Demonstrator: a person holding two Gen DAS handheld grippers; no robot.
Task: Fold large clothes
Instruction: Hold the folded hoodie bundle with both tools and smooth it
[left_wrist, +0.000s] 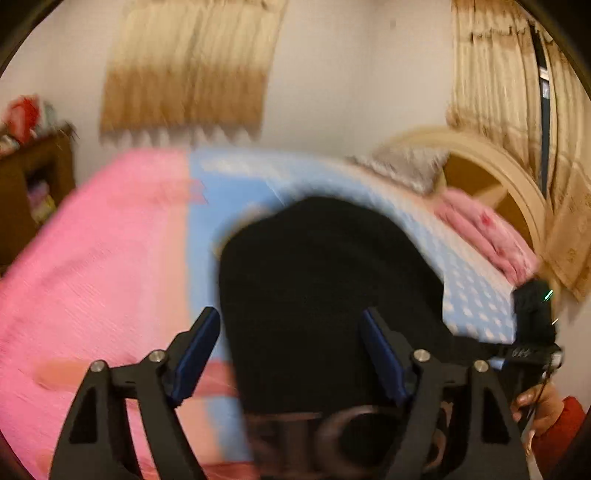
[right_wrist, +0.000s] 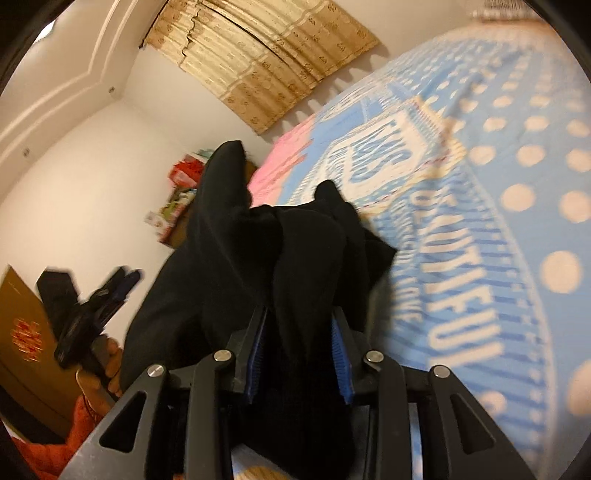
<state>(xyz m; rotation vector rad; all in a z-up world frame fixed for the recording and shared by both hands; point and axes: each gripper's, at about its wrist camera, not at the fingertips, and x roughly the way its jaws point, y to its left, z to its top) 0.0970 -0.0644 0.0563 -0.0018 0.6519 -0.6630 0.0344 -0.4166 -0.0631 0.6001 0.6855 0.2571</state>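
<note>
**Black garment gathered on the bed, right tongs clamped on it**

A large black fabric garment (left_wrist: 325, 295) lies on a bed covered by a pink and light-blue sheet with pale polka dots and printed lettering (right_wrist: 517, 221). In the left wrist view the cloth forms a dark rounded mound on the blue half of the sheet, just beside the seam where pink meets blue, and a printed band of pale letters on it shows near the bottom edge (too blurred to read).

The left gripper (left_wrist: 291, 354) stands with its jaws spread wide; the garment is seen between and beyond the blue-padded fingers (left_wrist: 195, 354), and neither pad presses on it. This whole view is smeared.

The right gripper (right_wrist: 301, 354) has its jaws narrow, the blue pads closed on a thick bunched fold of the black cloth, which rises ahead of the fingers in heavy pleats and drapes off to the left.

In the right wrist view the left gripper also shows at the far left, held in a hand (right_wrist: 107, 365) with an orange-red sleeve (right_wrist: 70, 435) below it. Beige patterned curtains (right_wrist: 266, 59) hang on the white wall behind the bed, and a folded pink blanket (left_wrist: 487, 236) sits by a curved wooden headboard (left_wrist: 517, 177), with a grey cushion (left_wrist: 402, 166) near it
</note>
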